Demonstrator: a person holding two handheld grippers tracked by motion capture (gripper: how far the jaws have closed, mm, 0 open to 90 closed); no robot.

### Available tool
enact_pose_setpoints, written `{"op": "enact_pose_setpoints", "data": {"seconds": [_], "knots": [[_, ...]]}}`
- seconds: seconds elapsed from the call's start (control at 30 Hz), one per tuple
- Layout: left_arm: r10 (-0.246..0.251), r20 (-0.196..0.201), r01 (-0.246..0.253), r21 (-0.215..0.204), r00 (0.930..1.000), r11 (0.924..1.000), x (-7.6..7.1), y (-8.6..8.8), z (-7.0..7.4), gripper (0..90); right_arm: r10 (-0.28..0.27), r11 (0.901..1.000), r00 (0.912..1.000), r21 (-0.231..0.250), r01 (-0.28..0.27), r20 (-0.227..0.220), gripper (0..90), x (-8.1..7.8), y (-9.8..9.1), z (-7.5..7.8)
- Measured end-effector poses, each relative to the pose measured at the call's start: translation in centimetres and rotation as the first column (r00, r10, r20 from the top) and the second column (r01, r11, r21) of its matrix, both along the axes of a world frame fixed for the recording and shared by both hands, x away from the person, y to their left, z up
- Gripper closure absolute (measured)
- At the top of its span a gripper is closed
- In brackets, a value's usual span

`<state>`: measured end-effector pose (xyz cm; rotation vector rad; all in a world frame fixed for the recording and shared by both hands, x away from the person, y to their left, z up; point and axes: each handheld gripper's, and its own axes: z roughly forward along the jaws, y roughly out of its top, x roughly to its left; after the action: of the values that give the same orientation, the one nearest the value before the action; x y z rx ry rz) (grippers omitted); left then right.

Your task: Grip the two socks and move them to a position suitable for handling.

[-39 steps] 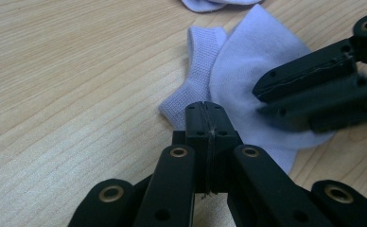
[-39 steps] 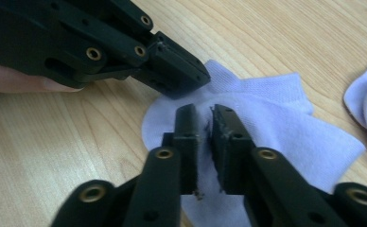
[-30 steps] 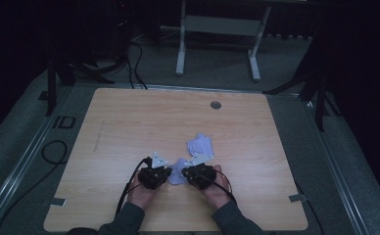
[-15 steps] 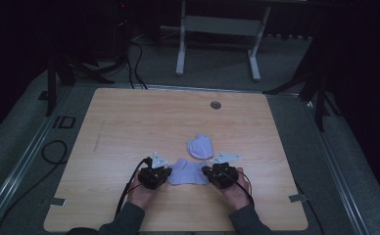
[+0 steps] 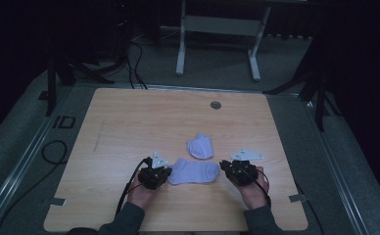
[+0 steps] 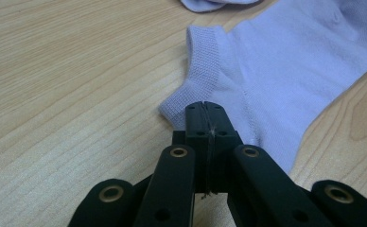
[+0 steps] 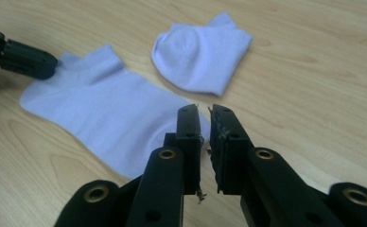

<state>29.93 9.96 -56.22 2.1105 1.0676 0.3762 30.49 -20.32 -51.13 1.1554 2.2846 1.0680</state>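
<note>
While the sock (image 5: 194,172) lies stretched flat near the table's (image 5: 129,122) front edge | left gripper (image 6: 205,111) clamps its cuff | right gripper (image 7: 205,118), jaws just parting at the toe, nothing pinched | next likely: fold, like the second sock (image 5: 200,146).

Light wood-grain table (image 5: 129,127), rounded corners, one round grey grommet (image 5: 215,105) near the far edge. Strips of tape (image 5: 57,201) at both near corners. Table sits on a grey carpeted platform (image 5: 26,147) with metal rails (image 5: 11,181) running down each side. "ID" marking (image 5: 63,122) on the platform just left of the table. Black cable (image 5: 51,152) loops on the left floor. Behind: white metal desk frame (image 5: 217,29), black stand legs (image 5: 70,73) left and right (image 5: 315,83), more cables (image 5: 136,58). Room beyond is dark; light falls mainly on the table.
</note>
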Motion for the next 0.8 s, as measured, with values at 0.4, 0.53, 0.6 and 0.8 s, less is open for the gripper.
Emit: {"op": "enact_pose_setpoints", "data": {"seconds": [0.4,0.53,0.6,0.8], "knots": [[0.004,-0.002,-0.004,-0.013,1.0000,0.9999,0.0,0.0,-0.1,89.5,0.054,0.9979,0.9985,-0.036,-0.054,-0.007,73.2,2.2,3.2,-1.5],[0.003,-0.002,-0.003,-0.012,1.0000,0.9999,0.0,0.1,-0.1,89.5,0.071,0.9959,0.9975,-0.057,-0.070,0.004,68.4,4.0,5.1,-0.9],[0.003,-0.001,-0.003,-0.016,1.0000,0.9999,0.0,0.1,-0.1,89.5,0.089,0.9933,0.9959,-0.074,-0.088,0.011,67.7,4.7,6.2,-0.7],[0.000,0.001,0.000,-0.005,1.0000,1.0000,0.0,0.1,-0.1,89.5,0.146,0.9828,0.9894,-0.115,-0.144,0.001,68.6,6.7,8.8,-1.2]]}}
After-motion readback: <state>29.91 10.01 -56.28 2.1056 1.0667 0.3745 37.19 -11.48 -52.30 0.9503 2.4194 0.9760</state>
